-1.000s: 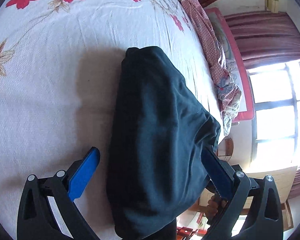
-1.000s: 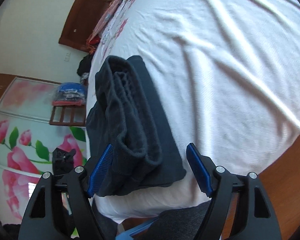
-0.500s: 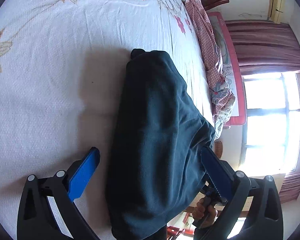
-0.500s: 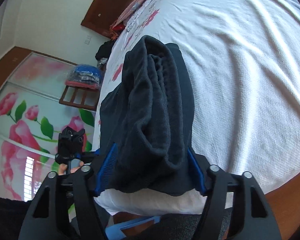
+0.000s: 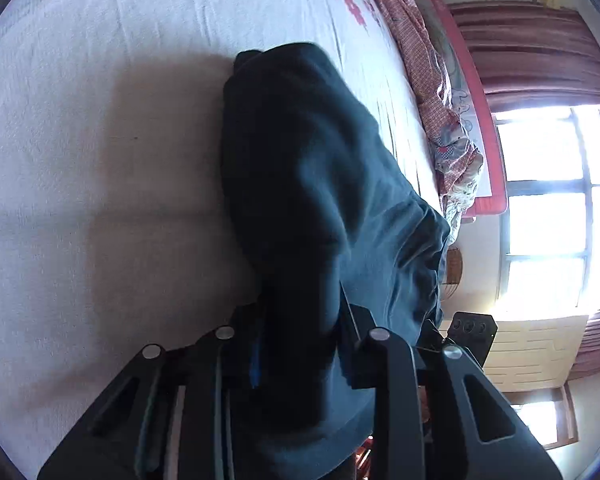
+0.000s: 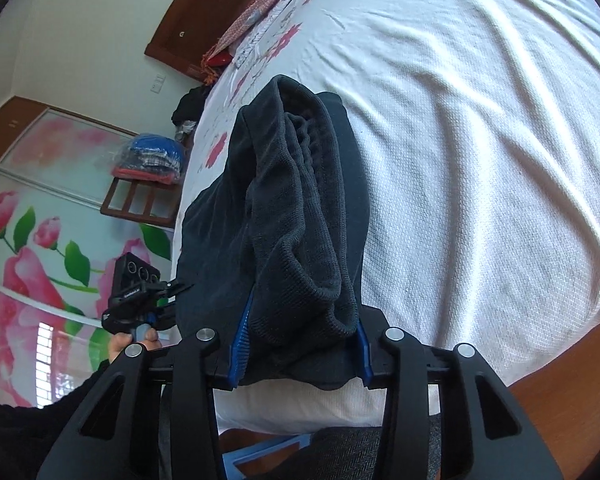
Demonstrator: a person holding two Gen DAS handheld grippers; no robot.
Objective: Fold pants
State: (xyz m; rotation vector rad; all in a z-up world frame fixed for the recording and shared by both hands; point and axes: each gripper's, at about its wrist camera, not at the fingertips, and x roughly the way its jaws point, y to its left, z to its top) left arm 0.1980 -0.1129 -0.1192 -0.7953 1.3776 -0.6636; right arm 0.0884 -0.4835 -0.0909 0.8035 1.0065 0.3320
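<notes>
Dark folded pants [image 5: 320, 184] lie on the white flowered bedsheet [image 5: 100, 200], near the edge of the bed. My left gripper [image 5: 300, 320] has one end of the fabric bunched between its jaws, which are closing and press on it; a blue pad [image 5: 255, 364] shows at the cloth. From the other side, my right gripper [image 6: 300, 344] is closing on the thick folded end of the pants [image 6: 296, 208], and its blue pads [image 6: 240, 340] squeeze the cloth. The left gripper [image 6: 140, 296], in a hand, shows in the right wrist view.
A pink checked blanket [image 5: 432, 80] lies along the far side of the bed, below a bright window [image 5: 556, 220]. A flowered wardrobe [image 6: 40, 220], a wooden rack with a blue bag [image 6: 152, 156] and the headboard [image 6: 196, 28] stand beyond. The wooden bed edge [image 6: 560, 392] runs at lower right.
The left jaws went from wide open beside the pants to closed on the fabric, bunching it. The right jaws narrowed until the pads pinch the folded end.
</notes>
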